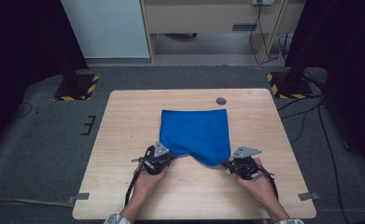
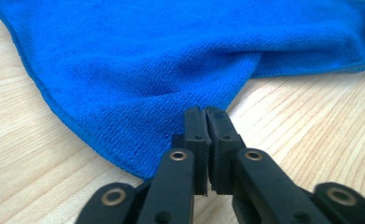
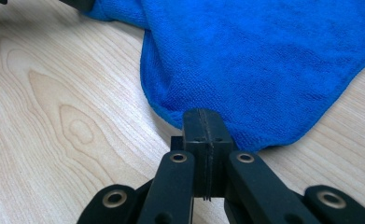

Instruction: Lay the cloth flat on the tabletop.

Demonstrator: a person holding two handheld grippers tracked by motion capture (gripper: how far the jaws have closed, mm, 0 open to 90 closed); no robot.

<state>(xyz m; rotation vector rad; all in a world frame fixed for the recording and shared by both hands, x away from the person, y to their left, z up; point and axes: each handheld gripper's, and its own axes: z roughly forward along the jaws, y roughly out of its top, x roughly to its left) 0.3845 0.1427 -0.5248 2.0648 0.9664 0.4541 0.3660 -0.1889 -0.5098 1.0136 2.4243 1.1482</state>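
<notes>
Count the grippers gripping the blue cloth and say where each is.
2. The left gripper is shut on the blue cloth at its near left corner; the right gripper is shut on its near right corner. Both corners sit at the near edge, above the wooden table.

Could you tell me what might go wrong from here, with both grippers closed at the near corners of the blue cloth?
1. Both the left gripper and the right gripper pinch the blue cloth right at its edge, so a corner could slip out when lifted or pulled.
2. The near edge sags inward between the grippers; uneven pulling may bunch it further.
3. The far edge lies near a round grommet in the table; the cloth might cover it or catch there.
</notes>
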